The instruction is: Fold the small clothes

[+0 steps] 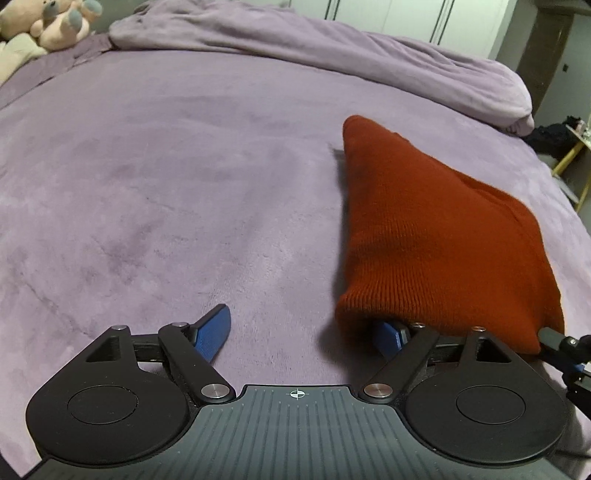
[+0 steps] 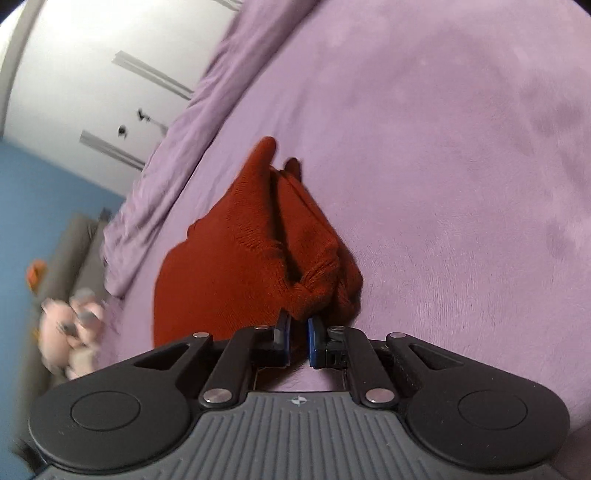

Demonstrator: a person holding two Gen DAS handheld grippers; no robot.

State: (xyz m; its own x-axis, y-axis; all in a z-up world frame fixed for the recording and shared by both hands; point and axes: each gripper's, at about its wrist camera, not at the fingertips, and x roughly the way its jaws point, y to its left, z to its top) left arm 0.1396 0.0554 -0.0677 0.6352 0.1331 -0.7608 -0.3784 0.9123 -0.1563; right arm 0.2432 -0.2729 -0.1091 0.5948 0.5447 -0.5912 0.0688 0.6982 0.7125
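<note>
i read the left tongs (image 1: pixel 301 334) as spread wide: one blue pad (image 1: pixel 214 332) stands bare above the purple bed (image 1: pixel 166 177), the other blue pad sits under the hem of the rust-red knitted garment (image 1: pixel 436 236). nothing is gripped between them.

the right tongs (image 2: pixel 298 334) are pressed nearly together and pinch a bunched corner of the knitted garment (image 2: pixel 243 258). in the right wrist view the knit gathers into creases right at the blue pads (image 2: pixel 283 332), and two layers of fabric run away from the grip towards a pointed tip.

in the left wrist view part of the right tongs (image 1: pixel 565 345) shows at the right margin, touching the near corner of the garment.

garment position: on the bed, right of the left tongs' centre line, its near hem raised and draped over the inner pad, its far end tapering to a point that lies well short of the far edge of the bed. whether the far tip touches the bed surface i cannot tell.

a rumpled purple duvet (image 1: pixel 332 44) is heaped along the far edge of the bed. pink plush toys (image 1: pixel 55 22) sit at the far left corner. the right wrist view is tilted and blurred at its left side; the plush toys (image 2: pixel 70 325) show there only as a smear.
</note>
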